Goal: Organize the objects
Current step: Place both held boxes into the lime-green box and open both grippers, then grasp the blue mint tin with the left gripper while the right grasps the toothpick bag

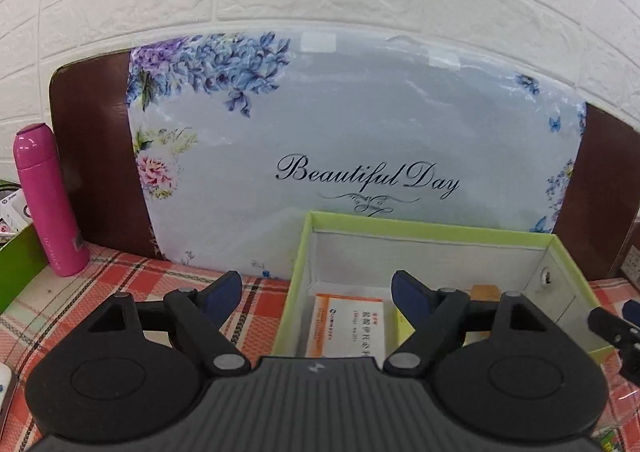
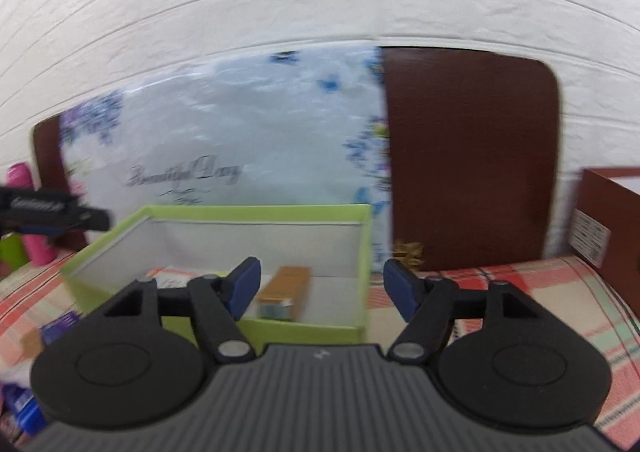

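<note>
Both empty tools (image 1: 318, 288) (image 2: 322, 280) spread above green box (image 1: 424, 230), cartons (image 2: 285, 292) inside.

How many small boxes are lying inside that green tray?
3: a white-and-orange box at left, a yellow one beside it, a brown one at right. The tongs may hide more.

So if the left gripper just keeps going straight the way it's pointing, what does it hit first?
Probably the green box: the left gripper, jaws open and empty, straddles its left wall, above a white-and-orange packet inside. How near it is, is unclear.
</note>
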Available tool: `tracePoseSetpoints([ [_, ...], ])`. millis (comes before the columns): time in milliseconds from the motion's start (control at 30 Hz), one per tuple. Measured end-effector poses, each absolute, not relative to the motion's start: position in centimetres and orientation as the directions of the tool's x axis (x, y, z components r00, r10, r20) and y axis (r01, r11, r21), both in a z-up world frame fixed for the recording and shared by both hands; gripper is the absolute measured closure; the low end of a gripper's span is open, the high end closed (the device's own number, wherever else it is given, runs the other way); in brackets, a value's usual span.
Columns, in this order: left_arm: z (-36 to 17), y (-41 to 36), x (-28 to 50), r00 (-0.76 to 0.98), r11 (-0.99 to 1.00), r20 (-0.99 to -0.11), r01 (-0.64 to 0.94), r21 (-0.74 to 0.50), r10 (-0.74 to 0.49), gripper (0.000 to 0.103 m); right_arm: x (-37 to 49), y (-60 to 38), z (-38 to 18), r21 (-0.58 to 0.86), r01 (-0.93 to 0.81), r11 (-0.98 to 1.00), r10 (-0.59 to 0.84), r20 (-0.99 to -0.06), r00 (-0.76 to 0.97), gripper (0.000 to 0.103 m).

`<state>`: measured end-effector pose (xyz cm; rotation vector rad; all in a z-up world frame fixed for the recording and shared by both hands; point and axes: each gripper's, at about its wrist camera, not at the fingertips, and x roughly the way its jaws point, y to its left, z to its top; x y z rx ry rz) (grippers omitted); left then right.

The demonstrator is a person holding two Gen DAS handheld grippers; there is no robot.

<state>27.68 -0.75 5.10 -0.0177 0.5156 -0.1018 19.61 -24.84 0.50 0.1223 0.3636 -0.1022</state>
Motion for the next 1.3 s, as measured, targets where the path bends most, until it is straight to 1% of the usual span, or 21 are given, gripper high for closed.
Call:
tracePoseSetpoints([
  [100, 3.4, -0.3, 29.3, 0.815, 0.996, -0.574, 0.081, -0.025, -0.08, 0.019, 20.5, -25.9, 0.0, 0.089, 0.161, 0.983, -0.108, -0.427, 0.898, 0.036],
  [133, 2.8, -0.1, 29.6, 0.795, 0.997, -0.601, 0.076, -0.024, -0.076, 0.029, 20.7, -26.1, -0.4, 0.092, 0.165, 0.982, -0.107, -0.45, 0.887, 0.036],
  [167, 2.2, 0.1, 29.9, 0.773, 0.996, -0.628, 0.08, -0.037, -0.085, 0.051, 20.8, -26.4, -0.5, 0.114, 0.165, 0.98, -0.095, -0.458, 0.884, 0.041],
  [200, 1.6, 0.5, 30.1, 0.745, 0.992, -0.655, 0.094, -0.086, -0.128, 0.063, 20.8, -26.8, -0.6, 0.141, 0.16, 0.977, -0.077, -0.464, 0.882, 0.045],
  [233, 1.4, 1.0, 30.0, 0.734, 0.987, -0.662, 0.086, -0.135, -0.154, 0.067, 20.9, -26.9, -0.5, 0.162, 0.151, 0.975, -0.058, -0.471, 0.88, 0.061],
  [267, 1.5, 1.0, 29.8, 0.731, 0.989, -0.667, 0.08, -0.127, -0.145, 0.072, 21.0, -26.9, -0.5, 0.165, 0.141, 0.976, -0.044, -0.485, 0.874, 0.074],
  [333, 1.6, 0.8, 29.3, 0.722, 0.991, -0.679, 0.101, -0.093, -0.137, 0.073, 21.2, -26.5, -0.5, 0.133, 0.134, 0.982, -0.049, -0.506, 0.861, 0.076],
  [400, 1.7, 0.8, 28.6, 0.712, 0.99, -0.689, 0.114, -0.077, -0.136, 0.076, 20.9, -26.3, -0.4, 0.115, 0.145, 0.983, -0.066, -0.516, 0.854, 0.084],
  [500, 1.7, 0.5, 27.2, 0.694, 0.989, -0.705, 0.111, -0.095, -0.146, 0.077, 20.0, -27.3, -0.1, 0.18, 0.156, 0.971, -0.039, -0.528, 0.849, 0.085],
  [633, 1.7, -0.3, 25.5, 0.68, 0.99, -0.721, 0.112, -0.083, -0.137, 0.077, 18.7, -27.6, 0.3, 0.16, 0.167, 0.973, -0.049, -0.562, 0.826, 0.085],
  [733, 1.6, -0.2, 24.2, 0.677, 0.989, -0.72, 0.12, -0.091, -0.149, 0.077, 17.4, -28.3, 0.4, 0.204, 0.168, 0.965, -0.02, -0.578, 0.816, 0.085],
  [800, 1.4, 0.4, 24.3, 0.687, 0.986, -0.708, 0.088, -0.141, -0.163, 0.077, 17.0, -28.7, 0.2, 0.226, 0.168, 0.959, -0.01, -0.569, 0.822, 0.082],
  [833, 1.6, 0.7, 24.3, 0.69, 0.982, -0.703, 0.069, -0.175, -0.174, 0.074, 16.9, -28.8, 0.1, 0.246, 0.161, 0.956, 0.004, -0.56, 0.828, 0.073],
  [867, 1.8, 1.0, 24.4, 0.686, 0.978, -0.704, 0.059, -0.199, -0.184, 0.072, 16.9, -28.8, 0.0, 0.26, 0.147, 0.954, 0.022, -0.553, 0.833, 0.058],
  [900, 2.0, 1.2, 24.2, 0.685, 0.975, -0.702, 0.056, -0.214, -0.194, 0.07, 16.7, -28.6, -0.1, 0.269, 0.127, 0.955, 0.044, -0.55, 0.834, 0.051],
  [933, 2.4, 1.4, 23.9, 0.688, 0.974, -0.698, 0.056, -0.221, -0.198, 0.062, 16.3, -28.3, 0.0, 0.263, 0.114, 0.958, 0.049, -0.542, 0.839, 0.046],
  [967, 2.8, 1.6, 23.2, 0.703, 0.974, -0.683, 0.058, -0.22, -0.196, 0.048, 15.8, -27.9, 0.2, 0.244, 0.102, 0.964, 0.043, -0.526, 0.849, 0.04],
  [1000, 3.3, 1.8, 22.4, 0.724, 0.975, -0.663, 0.059, -0.216, -0.191, 0.042, 15.2, -27.6, 0.5, 0.221, 0.092, 0.971, 0.034, -0.507, 0.861, 0.037],
  [1067, 4.2, 2.0, 20.3, 0.77, 0.976, -0.61, 0.071, -0.207, -0.186, 0.033, 13.7, -27.3, 1.1, 0.193, 0.087, 0.977, 0.015, -0.471, 0.882, 0.022],
  [1133, 4.7, 2.3, 18.3, 0.791, 0.973, -0.575, 0.103, -0.207, -0.206, 0.032, 12.1, -27.4, 1.6, 0.195, 0.079, 0.978, 0.018, -0.449, 0.893, 0.019],
  [1300, 4.7, 2.5, 13.7, 0.786, 0.961, -0.564, 0.141, -0.238, -0.254, 0.027, 7.5, -27.0, 3.1, 0.206, 0.053, 0.977, 0.043, -0.436, 0.899, 0.012],
])
